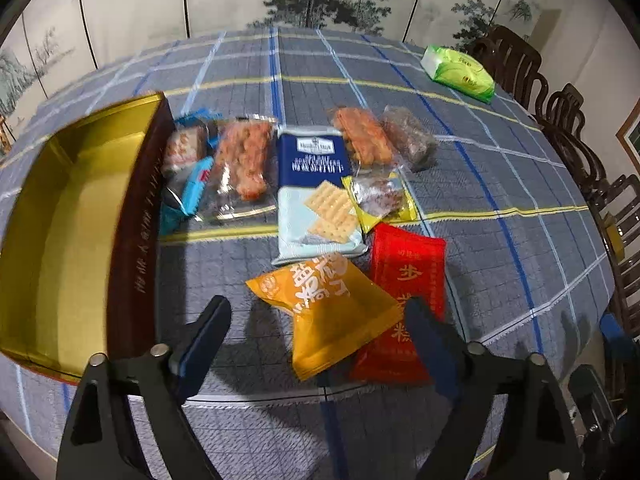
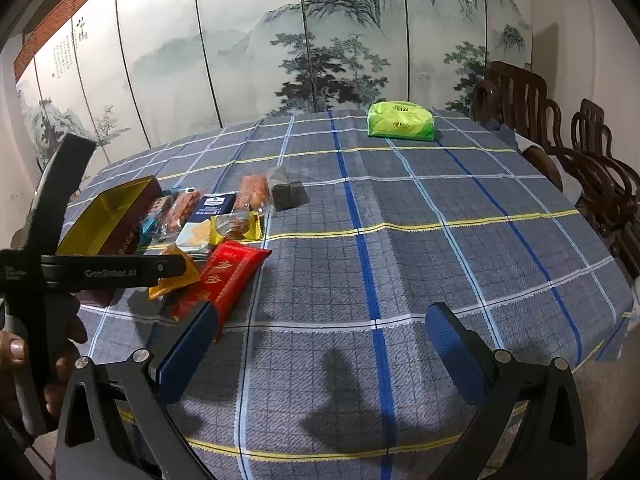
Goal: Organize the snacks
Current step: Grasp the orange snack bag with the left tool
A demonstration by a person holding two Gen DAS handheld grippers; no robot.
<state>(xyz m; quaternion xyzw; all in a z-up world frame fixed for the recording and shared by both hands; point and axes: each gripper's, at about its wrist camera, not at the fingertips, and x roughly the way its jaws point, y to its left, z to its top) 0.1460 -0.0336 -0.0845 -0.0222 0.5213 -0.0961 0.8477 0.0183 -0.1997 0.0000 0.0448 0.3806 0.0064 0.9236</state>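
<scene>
The task looks barely begun. At the left of the left wrist view, the gold-lined box (image 1: 60, 216) sits with nothing visible inside it, while every snack lies on the checked tabletop (image 1: 500, 184) to its right: the cracker pack (image 1: 316, 196) at centre, clear-wrapped pastries (image 1: 244, 156) around it, the orange packet (image 1: 328, 316) and red packet (image 1: 404, 300) lower down. The left hand-held gripper (image 1: 316, 324) hangs with fingers apart, straddling the orange packet, likely the first pick. The right hand-held gripper (image 2: 322, 332), also spread wide, holds nothing over bare cloth. All snacks remain to be boxed.
</scene>
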